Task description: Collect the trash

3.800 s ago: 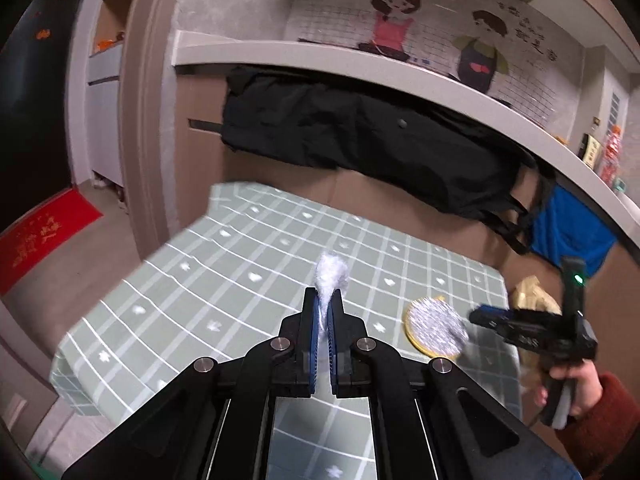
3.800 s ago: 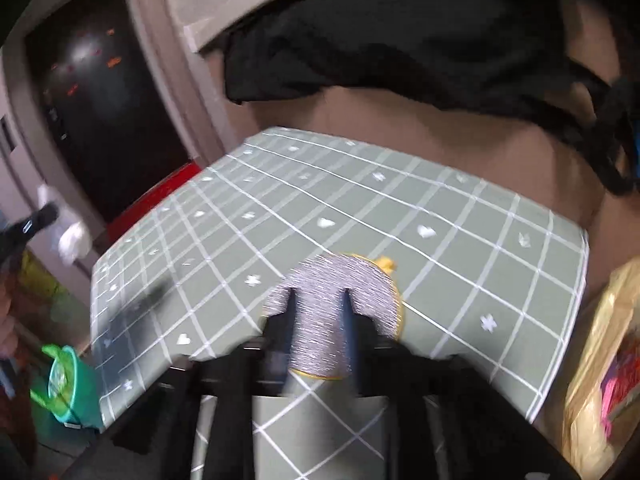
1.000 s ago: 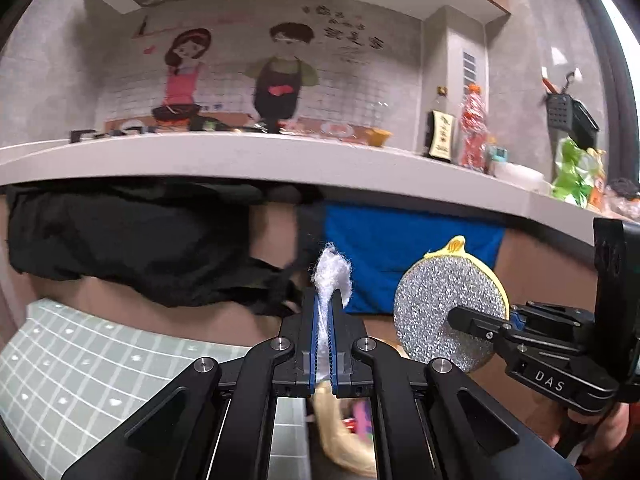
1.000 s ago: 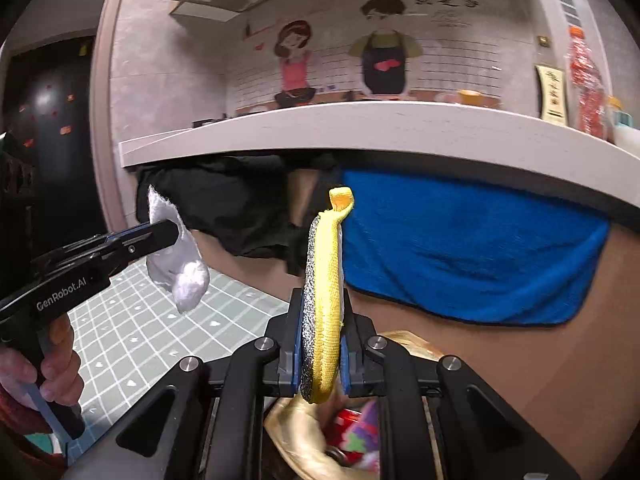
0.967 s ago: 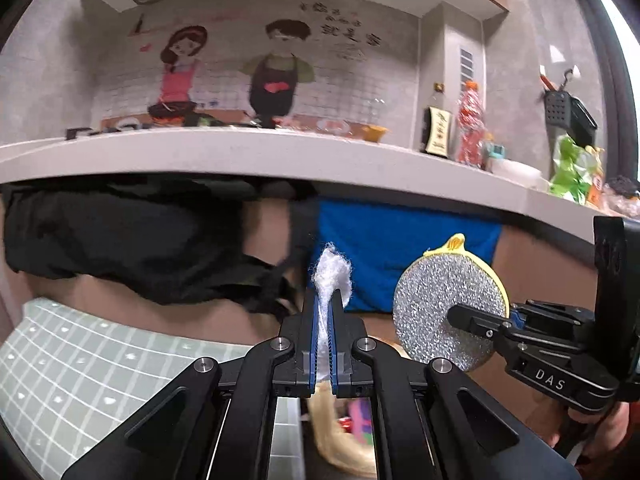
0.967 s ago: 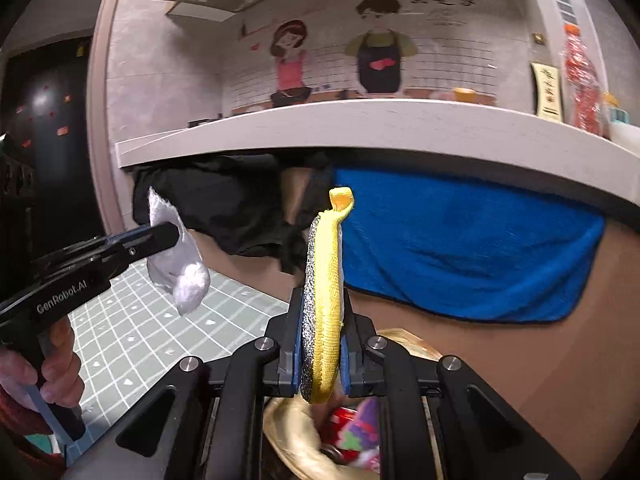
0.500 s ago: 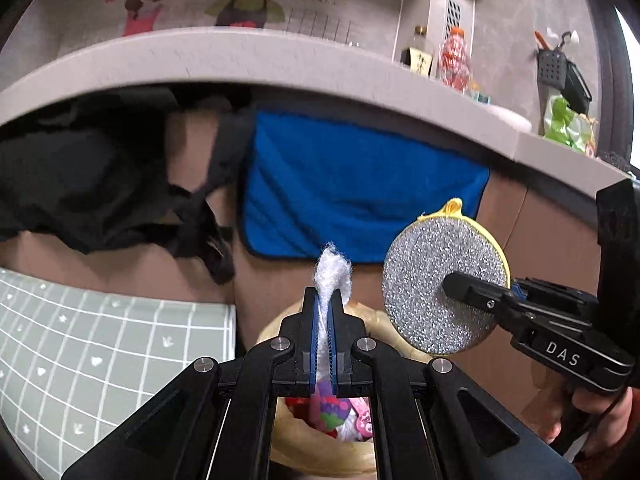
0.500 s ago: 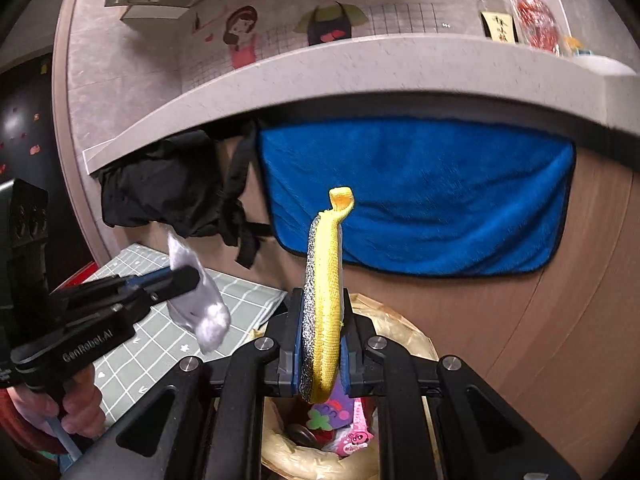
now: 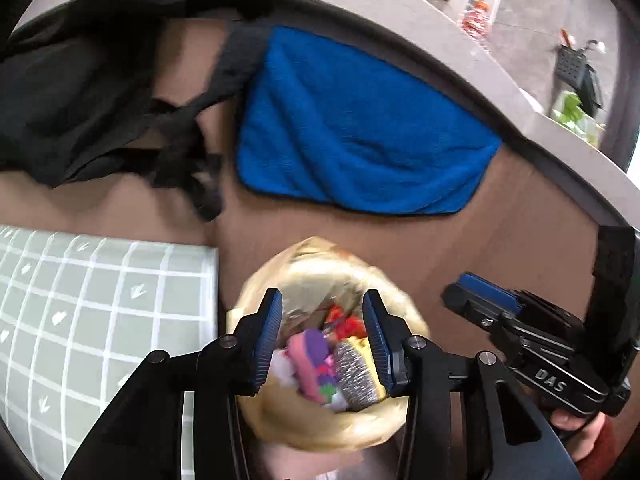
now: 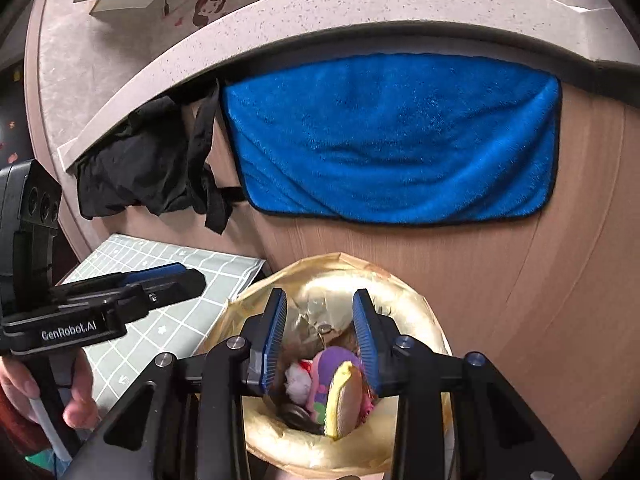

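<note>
A bin lined with a yellow bag (image 9: pixel 308 428) (image 10: pixel 404 292) stands beside the table, below both grippers. My left gripper (image 9: pixel 322 338) is open and empty right above the bin mouth. My right gripper (image 10: pixel 320 338) is open and empty above it too. The round silver and yellow scouring pad (image 9: pixel 356 372) (image 10: pixel 344 396) lies in the bin on colourful wrappers. The white tissue wad (image 10: pixel 298 382) lies in the bin beside it. The right gripper also shows at the right of the left wrist view (image 9: pixel 480 298), the left one at the left of the right wrist view (image 10: pixel 168 276).
The table with a green checked cloth (image 9: pixel 80 320) (image 10: pixel 160 320) is left of the bin. A blue towel (image 9: pixel 352 132) (image 10: pixel 392 140) and black clothes (image 9: pixel 80 92) hang from a grey counter ledge (image 10: pixel 320 12) over a brown panel behind the bin.
Both grippers have tipped down over the bin and opened. The tissue wad has dropped from the left one and the scouring pad from the right one into the bin.
</note>
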{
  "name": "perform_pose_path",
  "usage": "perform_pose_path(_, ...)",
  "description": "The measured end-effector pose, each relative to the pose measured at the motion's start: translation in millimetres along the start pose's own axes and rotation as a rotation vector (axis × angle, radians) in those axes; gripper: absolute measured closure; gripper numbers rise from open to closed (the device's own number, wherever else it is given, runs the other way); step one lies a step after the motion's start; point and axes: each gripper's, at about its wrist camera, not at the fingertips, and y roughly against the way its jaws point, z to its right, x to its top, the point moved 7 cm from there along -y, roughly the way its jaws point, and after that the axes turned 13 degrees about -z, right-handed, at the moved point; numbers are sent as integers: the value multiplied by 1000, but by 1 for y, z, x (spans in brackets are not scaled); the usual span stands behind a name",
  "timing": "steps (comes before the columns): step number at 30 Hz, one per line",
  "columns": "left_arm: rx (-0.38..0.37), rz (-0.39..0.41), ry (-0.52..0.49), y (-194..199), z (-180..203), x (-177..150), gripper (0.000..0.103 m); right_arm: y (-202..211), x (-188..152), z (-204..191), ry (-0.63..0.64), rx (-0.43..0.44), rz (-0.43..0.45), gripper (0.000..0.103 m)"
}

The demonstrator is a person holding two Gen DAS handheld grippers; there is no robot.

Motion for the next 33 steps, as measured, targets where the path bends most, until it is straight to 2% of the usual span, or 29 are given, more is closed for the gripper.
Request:
perform_pose_path(7,195,120,22,71,-26,-41,59,27,-17,-27,-18,30,23,65)
perform_pose_path(12,343,181,35,131,-37,-99,59,57,-45,-69,-7,92,12,63)
perform_pose_path(15,398,180,34,159,-39,-143,59,83,-72,-98,41,95,59,63)
perform_pose_path(20,444,208,21,192,-29,-196,59,118,-116,-137,114,71,108,63)
perform_pose_path(24,467,255,74,213,-19,-223,59,138,-145,-158,166,-1,144,63)
perform_pose_path(26,463,255,81,217,-15,-233,59,145,-155,-164,172,-18,155,63)
perform_pose_path(31,524,222,67,220,-6,-255,59,153,-173,-174,178,-25,162,63)
perform_pose_path(33,516,214,83,222,-9,-258,59,157,-180,-177,180,-36,170,63)
